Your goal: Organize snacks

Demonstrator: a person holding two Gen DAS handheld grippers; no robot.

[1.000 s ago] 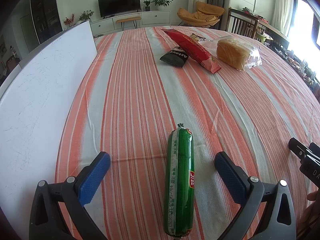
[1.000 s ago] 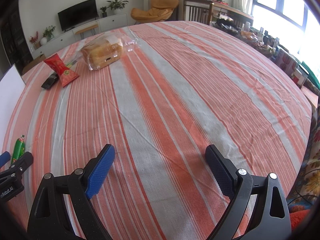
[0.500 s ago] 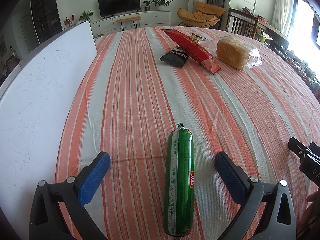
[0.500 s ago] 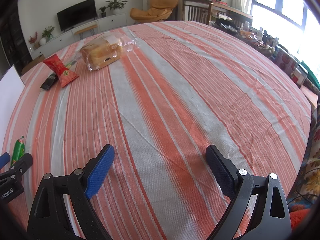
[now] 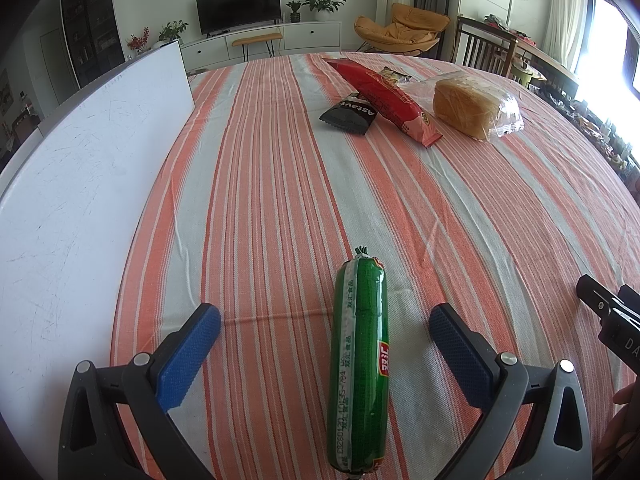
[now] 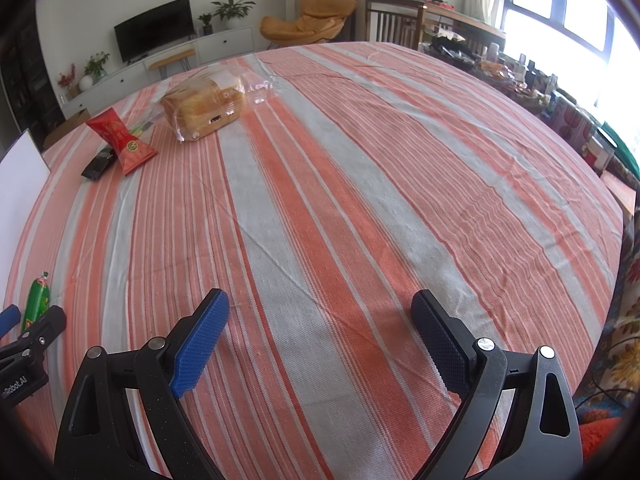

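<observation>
A green sausage stick (image 5: 360, 360) lies lengthwise on the striped tablecloth (image 5: 260, 180), between the wide-apart fingers of my left gripper (image 5: 325, 320), which is open and not touching it. Farther back lie a black snack packet (image 5: 349, 114), a long red snack bag (image 5: 384, 98) and a bagged bread loaf (image 5: 468, 108). My right gripper (image 6: 320, 308) is open over bare cloth, holding nothing. In the right wrist view the sausage (image 6: 37, 295) shows at the far left, with the red bag (image 6: 120, 140), black packet (image 6: 98, 164) and loaf (image 6: 204, 108) beyond.
A white board (image 5: 80, 200) runs along the table's left side. The right gripper's body (image 5: 612, 320) shows at the right edge of the left wrist view. Chairs, a cluttered side table (image 6: 520, 76) and a TV cabinet stand past the table.
</observation>
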